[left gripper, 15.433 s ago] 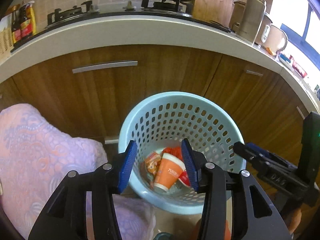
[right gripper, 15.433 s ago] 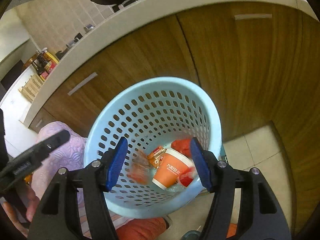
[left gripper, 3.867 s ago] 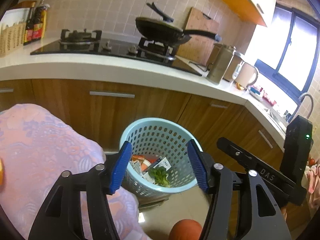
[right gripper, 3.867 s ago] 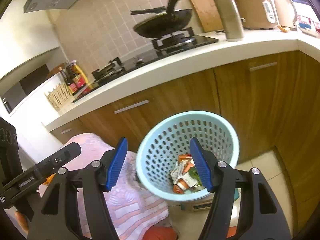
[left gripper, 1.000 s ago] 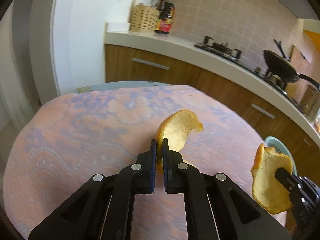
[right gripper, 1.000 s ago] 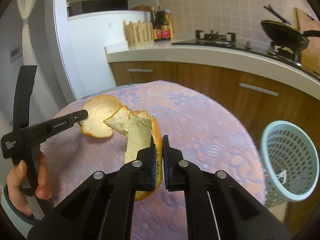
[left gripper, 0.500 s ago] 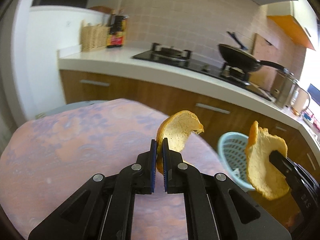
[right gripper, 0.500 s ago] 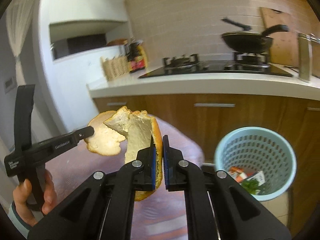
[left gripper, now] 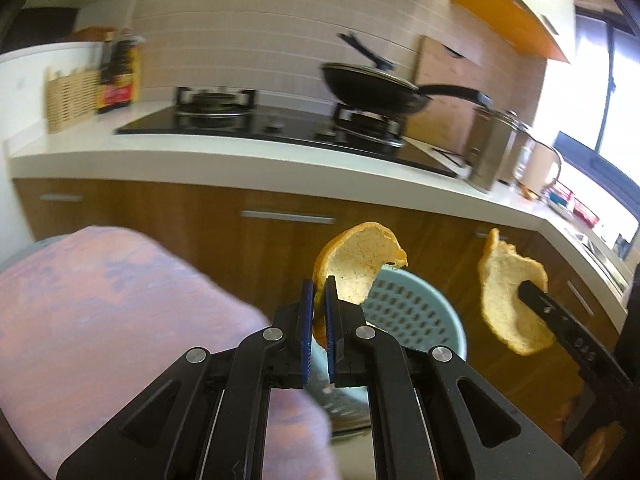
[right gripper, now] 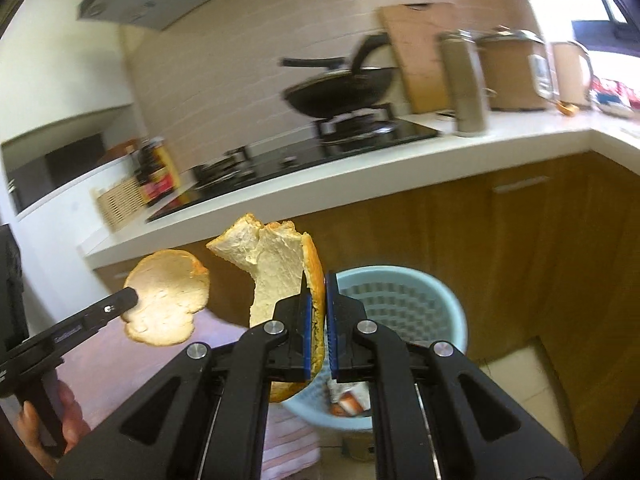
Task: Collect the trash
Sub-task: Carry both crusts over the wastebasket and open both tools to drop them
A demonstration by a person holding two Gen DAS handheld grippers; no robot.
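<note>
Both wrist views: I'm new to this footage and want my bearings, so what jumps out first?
Two curled pieces of orange peel, one clamped in the left tool and one in the right tool, held in the air. Just beyond them, a pale blue perforated basket stands on the floor against the wooden cabinets. Behind, a black pan sits on the stove.
</note>
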